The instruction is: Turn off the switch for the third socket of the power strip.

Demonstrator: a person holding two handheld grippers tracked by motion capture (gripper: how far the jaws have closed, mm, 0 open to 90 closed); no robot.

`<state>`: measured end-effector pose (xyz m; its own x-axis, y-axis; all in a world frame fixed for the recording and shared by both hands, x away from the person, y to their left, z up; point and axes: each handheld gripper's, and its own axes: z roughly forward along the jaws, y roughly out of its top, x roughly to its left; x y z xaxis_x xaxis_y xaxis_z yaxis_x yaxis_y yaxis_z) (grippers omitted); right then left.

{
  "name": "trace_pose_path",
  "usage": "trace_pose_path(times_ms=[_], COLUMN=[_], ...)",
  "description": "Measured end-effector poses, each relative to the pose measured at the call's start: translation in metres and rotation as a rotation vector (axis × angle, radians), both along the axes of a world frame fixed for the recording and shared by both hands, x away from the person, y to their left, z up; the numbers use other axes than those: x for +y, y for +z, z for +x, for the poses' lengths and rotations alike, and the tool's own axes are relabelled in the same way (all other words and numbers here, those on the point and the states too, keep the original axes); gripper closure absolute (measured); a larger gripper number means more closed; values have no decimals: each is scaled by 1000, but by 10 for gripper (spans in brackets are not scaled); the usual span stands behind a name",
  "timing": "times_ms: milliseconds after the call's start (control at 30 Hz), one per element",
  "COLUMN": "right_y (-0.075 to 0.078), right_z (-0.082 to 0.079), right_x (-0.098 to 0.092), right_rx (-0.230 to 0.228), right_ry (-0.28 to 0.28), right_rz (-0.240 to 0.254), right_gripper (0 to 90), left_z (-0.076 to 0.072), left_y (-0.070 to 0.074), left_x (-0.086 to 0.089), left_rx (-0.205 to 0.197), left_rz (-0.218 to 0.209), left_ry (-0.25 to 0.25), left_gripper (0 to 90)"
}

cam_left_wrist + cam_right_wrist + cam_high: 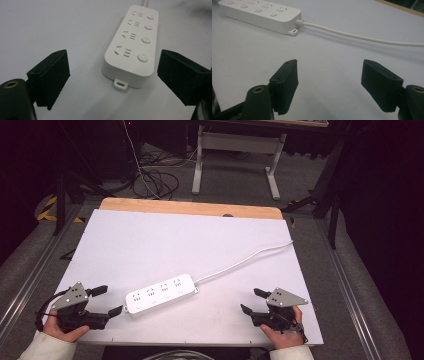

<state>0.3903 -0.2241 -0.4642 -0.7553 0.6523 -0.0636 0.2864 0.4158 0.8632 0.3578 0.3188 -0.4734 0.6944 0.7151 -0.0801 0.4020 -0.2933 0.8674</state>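
Where cord exits table, plug unseen.

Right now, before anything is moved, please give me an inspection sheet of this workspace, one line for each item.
Surface: white board on a wooden table, flat.
Job's things: white power strip with four sockets and four buttons, lying flat, nothing plugged in.
Clutter: nothing seen.
Grippers: left hand-held gripper open, aimed at the strip's end; right hand-held gripper open, off the strip.
Cables: strip's white cord runs to the board's far right edge.
Surroundings: grey floor, loose cables, white desk frame.
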Motion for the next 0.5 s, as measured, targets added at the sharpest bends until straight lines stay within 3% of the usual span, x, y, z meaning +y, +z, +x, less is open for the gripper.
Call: trace_pose_path(times_ms=[167,500], right_y=[0,0], right_z=[0,0], right_x=[0,0], right_rx=[-1,-2], right_ry=[1,0], right_rz=[-1,-2], right_gripper=[299,299], left_z=[-1,-1], left_y=[1,3], left_x=[0,1], left_rx=[1,20], left_rz=[11,-6], left_ry=[-1,5], left_gripper=[130,135])
